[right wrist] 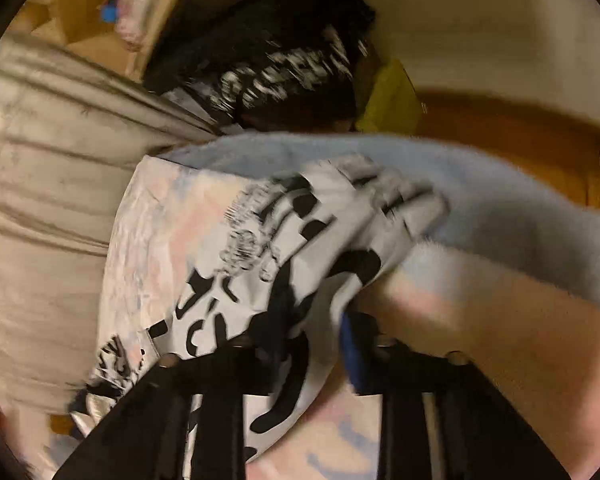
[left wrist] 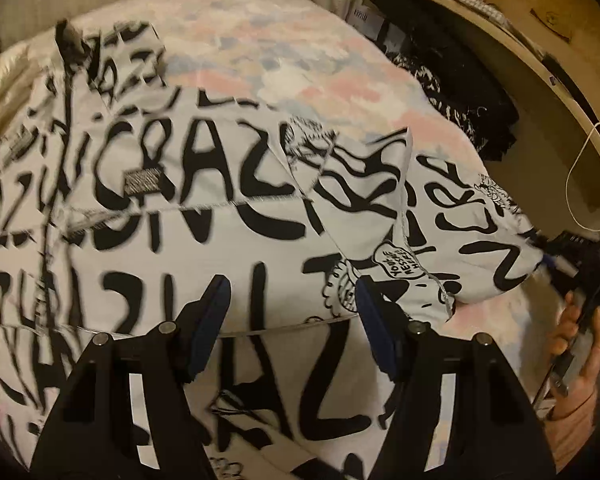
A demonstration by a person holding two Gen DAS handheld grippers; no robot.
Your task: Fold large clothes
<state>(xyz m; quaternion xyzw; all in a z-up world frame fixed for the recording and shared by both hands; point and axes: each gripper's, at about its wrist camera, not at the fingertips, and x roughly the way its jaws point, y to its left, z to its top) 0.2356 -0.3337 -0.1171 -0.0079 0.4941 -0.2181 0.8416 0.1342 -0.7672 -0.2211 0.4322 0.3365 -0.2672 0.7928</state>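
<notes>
A large white garment with black graffiti lettering [left wrist: 188, 216] lies spread on the bed. One sleeve [left wrist: 460, 236] is folded out to the right. My left gripper [left wrist: 290, 312] hovers just above the garment's body, jaws open and empty. My right gripper [left wrist: 572, 264] shows at the right edge of the left wrist view, at the sleeve's end. In the right wrist view my right gripper [right wrist: 312, 340] has the sleeve cloth [right wrist: 300, 248] between its jaws and holds it over the bed. The view is blurred.
The bed has a pastel pink and blue blanket [left wrist: 284, 60]. A black garment with white print [left wrist: 452, 80] is heaped at the bed's far right side; it also shows in the right wrist view [right wrist: 284, 52]. A wooden desk [left wrist: 540, 52] with a white cable stands to the right. Beige curtains [right wrist: 40, 200] hang behind.
</notes>
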